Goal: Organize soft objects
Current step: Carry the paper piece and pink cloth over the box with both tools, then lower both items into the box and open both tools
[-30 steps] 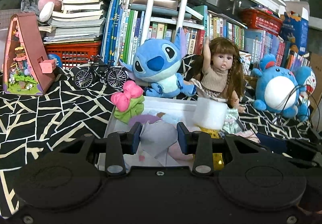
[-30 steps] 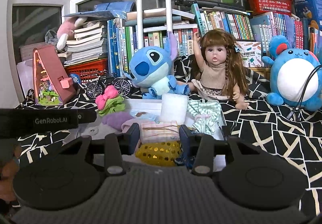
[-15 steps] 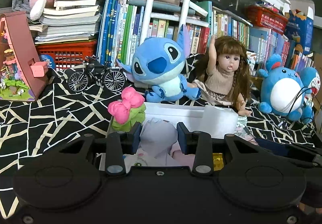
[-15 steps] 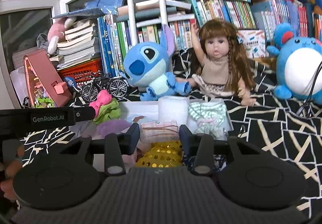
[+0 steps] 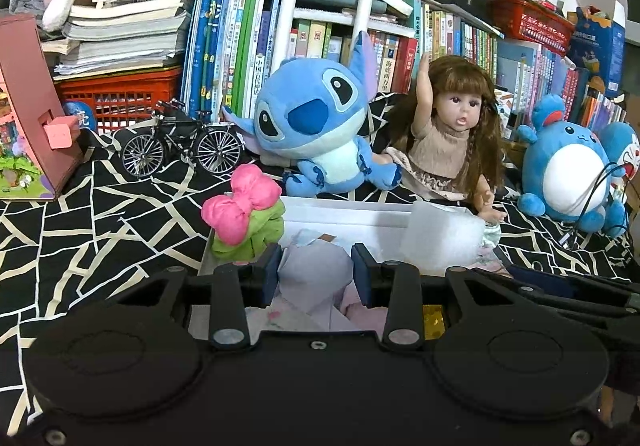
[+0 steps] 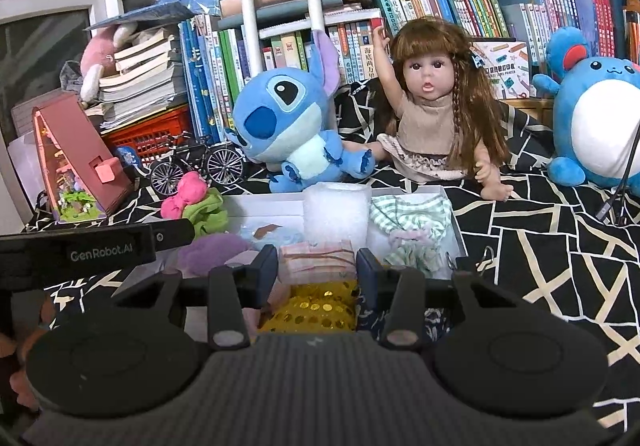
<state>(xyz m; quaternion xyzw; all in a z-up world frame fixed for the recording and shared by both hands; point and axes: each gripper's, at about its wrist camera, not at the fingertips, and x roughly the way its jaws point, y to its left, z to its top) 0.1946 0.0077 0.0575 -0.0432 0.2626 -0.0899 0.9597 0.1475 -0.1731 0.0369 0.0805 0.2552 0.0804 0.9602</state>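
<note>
Lavender cloth [image 5: 316,270] sat clamped in the left gripper [image 5: 316,270] above the white box [image 5: 344,207]; the right gripper [image 6: 317,272] squeezed a pink striped cloth [image 6: 317,260] there.

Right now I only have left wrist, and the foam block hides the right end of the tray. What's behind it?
Observer: A green-and-white checked garment lies in the white tray, right of the foam block.
Operator: Anything close to the right gripper?
Observer: A folded pink striped cloth sits between its fingers, with gold sequined fabric on the near side. I can't tell whether the gripper is holding the cloth.
</note>
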